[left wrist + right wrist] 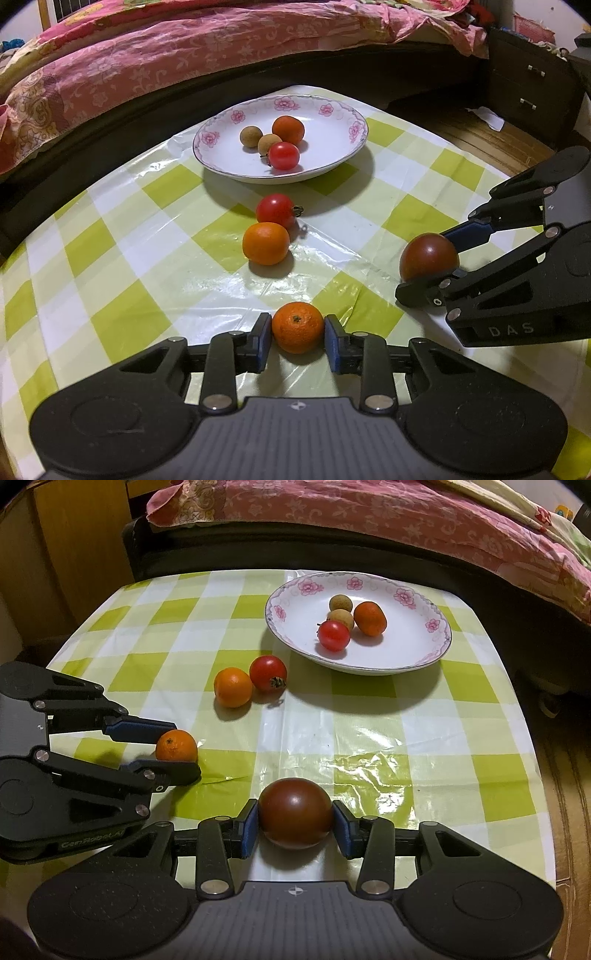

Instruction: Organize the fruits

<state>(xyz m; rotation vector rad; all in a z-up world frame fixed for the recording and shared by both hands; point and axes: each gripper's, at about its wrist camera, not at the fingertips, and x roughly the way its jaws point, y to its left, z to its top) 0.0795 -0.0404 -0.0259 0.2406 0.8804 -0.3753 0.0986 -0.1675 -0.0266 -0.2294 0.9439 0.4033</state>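
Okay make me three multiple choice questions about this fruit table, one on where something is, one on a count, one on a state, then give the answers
1. Where is the plate?
A. at the table's far side, near the bed
B. under the left gripper
C. on the floor

2. How many fruits lie on the plate?
A. two
B. four
C. six

3. What is the right gripper doing?
A. hanging open over the plate
B. closed on a dark tomato
C. gripping the tablecloth

Answers:
1 A, the plate sits beyond the loose fruit, next to the bed.
2 B, two longans, one orange fruit and one red tomato.
3 B, both pads touch the tomato's sides; the left gripper likewise holds an orange.
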